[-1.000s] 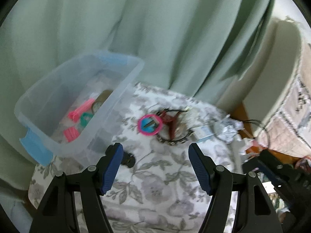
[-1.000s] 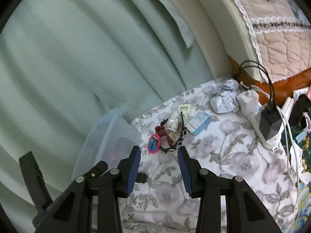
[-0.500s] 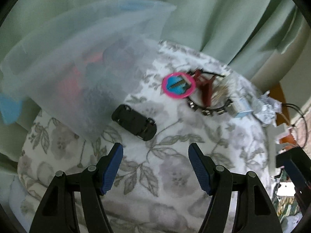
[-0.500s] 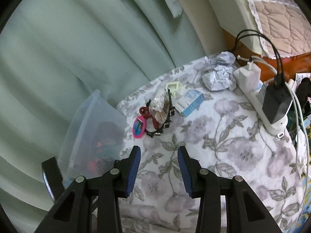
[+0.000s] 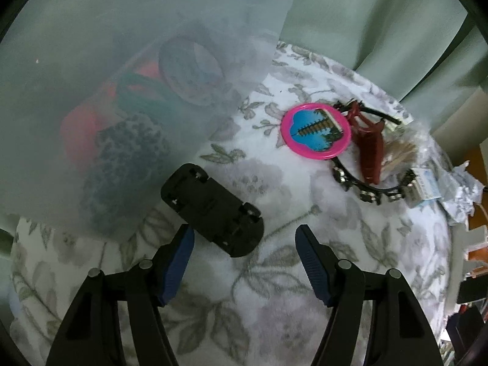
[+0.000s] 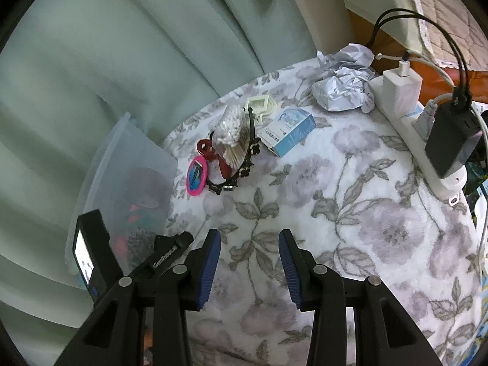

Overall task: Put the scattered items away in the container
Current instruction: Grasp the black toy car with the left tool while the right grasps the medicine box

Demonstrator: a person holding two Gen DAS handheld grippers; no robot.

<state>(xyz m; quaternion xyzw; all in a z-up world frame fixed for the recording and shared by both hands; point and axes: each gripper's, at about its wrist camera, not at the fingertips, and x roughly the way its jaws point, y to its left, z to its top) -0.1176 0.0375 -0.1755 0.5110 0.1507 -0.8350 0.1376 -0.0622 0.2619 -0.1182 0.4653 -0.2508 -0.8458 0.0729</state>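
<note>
A black flat plastic holder (image 5: 213, 210) lies on the floral cloth beside the translucent bin (image 5: 100, 97). My left gripper (image 5: 244, 236) is open, low over the cloth, its fingertips at the holder's near end. Further off lie a pink round mirror (image 5: 315, 131), a dark red hair claw (image 5: 367, 146) and a black headband (image 5: 370, 193). My right gripper (image 6: 249, 241) is open and empty over bare cloth. In its view are the bin (image 6: 122, 183), the mirror (image 6: 197, 176), a bag of cotton swabs (image 6: 233, 135), a blue box (image 6: 289, 131) and a cream frame (image 6: 260, 105).
The bin holds a tape roll (image 5: 192, 67), pink and green items and a dark patterned piece. Crumpled foil (image 6: 344, 82) lies at the far edge. A white power strip (image 6: 427, 140) with chargers and cables runs along the right. Green curtain hangs behind.
My left gripper has dropped and moved in close to the black holder; the bin now fills the upper left. My right gripper has edged forward over the cloth.
</note>
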